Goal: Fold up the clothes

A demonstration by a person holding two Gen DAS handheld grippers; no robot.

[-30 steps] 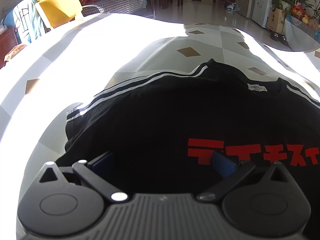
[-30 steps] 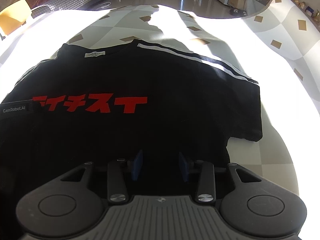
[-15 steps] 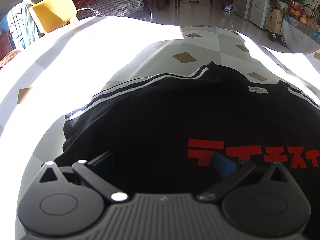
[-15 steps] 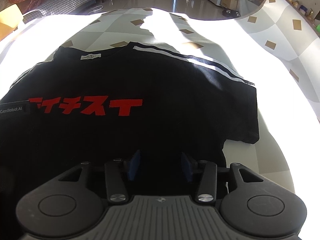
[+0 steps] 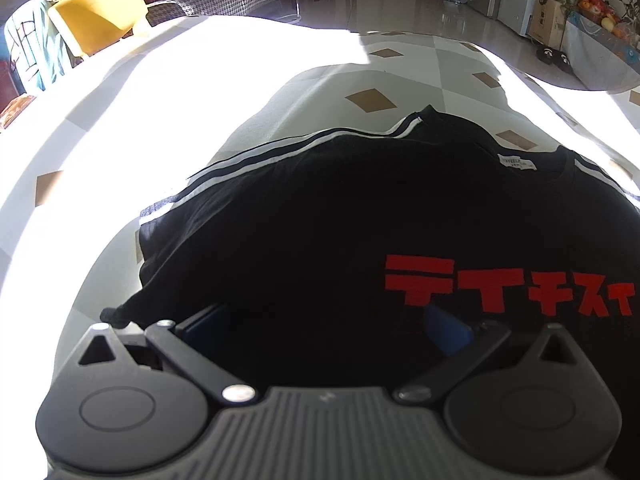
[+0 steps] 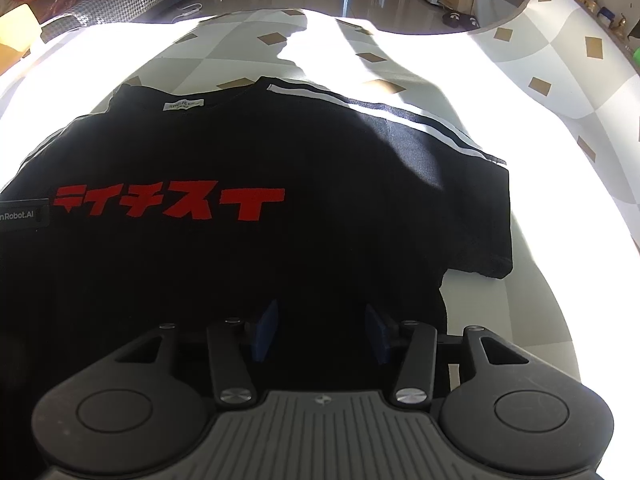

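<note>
Our left gripper (image 5: 326,326) spread wide over the black T-shirt (image 5: 340,216), our right gripper (image 6: 322,330) likewise parted above its lower half, pinching nothing, shirt lay flat with red lettering (image 6: 170,202) up on the patterned tablecloth (image 6: 460,60), yellow chair (image 5: 98,12) beyond.

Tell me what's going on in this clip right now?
A person holds a tool in each hand over a black T-shirt lying flat, front up, on a tiled-pattern table cover. The left tool is wide open above the shirt's left side near the sleeve; the right tool is open above the right side near the hem. Neither grips cloth. No fold shows: both sleeves lie spread out.
</note>
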